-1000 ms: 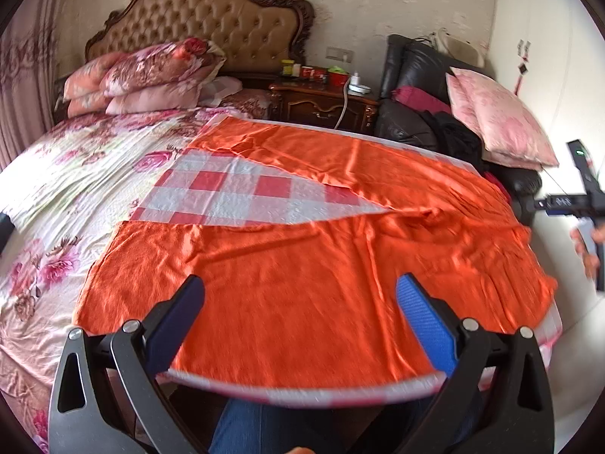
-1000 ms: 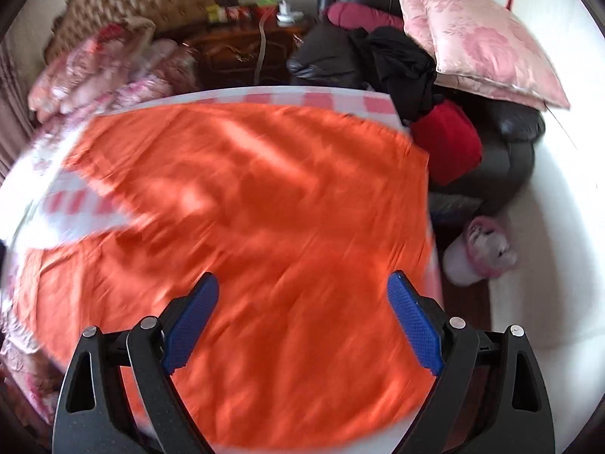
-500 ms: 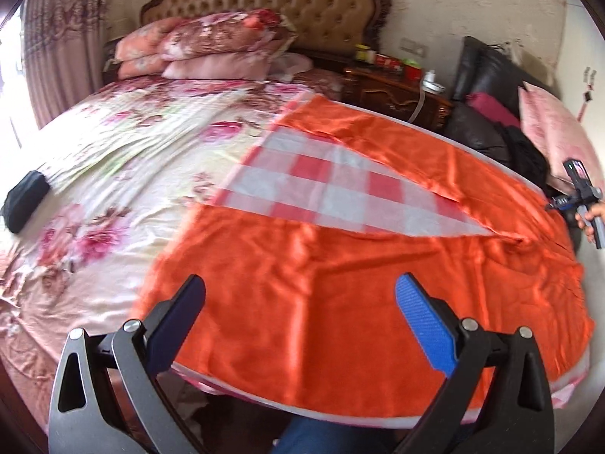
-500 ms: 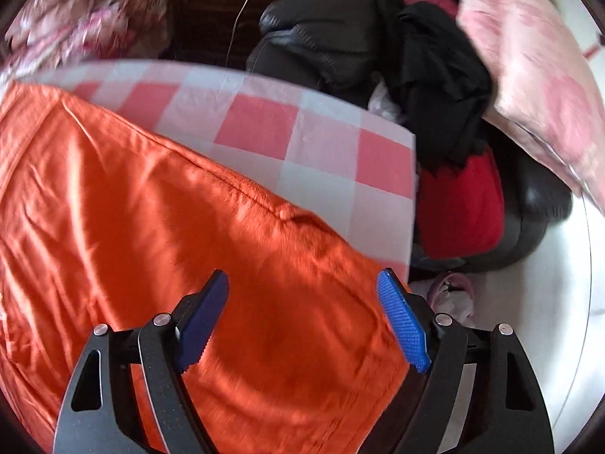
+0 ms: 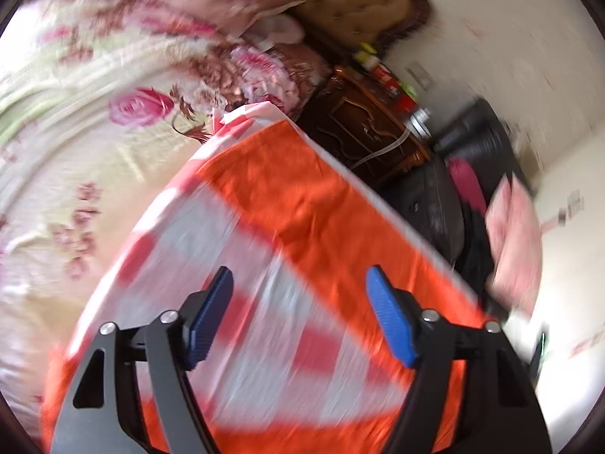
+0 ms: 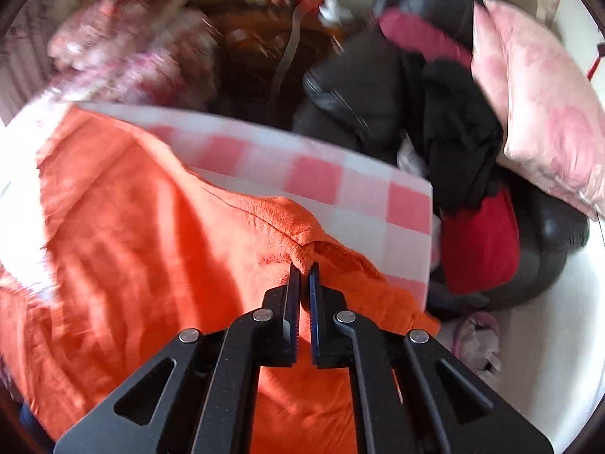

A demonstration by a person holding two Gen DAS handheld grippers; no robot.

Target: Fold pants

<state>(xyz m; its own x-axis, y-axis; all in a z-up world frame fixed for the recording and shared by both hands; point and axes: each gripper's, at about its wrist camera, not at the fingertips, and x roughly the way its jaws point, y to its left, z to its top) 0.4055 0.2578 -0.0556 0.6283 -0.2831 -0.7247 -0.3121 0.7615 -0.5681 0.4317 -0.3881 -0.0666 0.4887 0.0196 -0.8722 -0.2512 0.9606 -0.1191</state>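
Observation:
The orange pants (image 6: pixel 143 249) lie spread on a red-and-white checked sheet (image 6: pixel 359 196). My right gripper (image 6: pixel 304 270) is shut on a fold of the orange pants near their edge, and the fabric bunches up at its tips. In the blurred left wrist view, one orange leg (image 5: pixel 314 208) runs along the far side of the checked sheet (image 5: pixel 272 325). My left gripper (image 5: pixel 298 299) hovers over the checked gap between the legs. Its jaws are closing and nothing lies between its blue pads (image 5: pixel 389 321).
The floral bed (image 5: pixel 75 143) and pillows (image 5: pixel 196 3) lie at the left. A dark wooden nightstand (image 5: pixel 363 128) stands beyond the sheet. A black leather chair (image 6: pixel 359 87) holds dark clothes, a red garment (image 6: pixel 480 242) and a pink cushion (image 6: pixel 540 106).
My right gripper moved toward the pants' far right edge and shut on the fabric. My left gripper swung over the checked gap, rolled, and its jaws narrowed.

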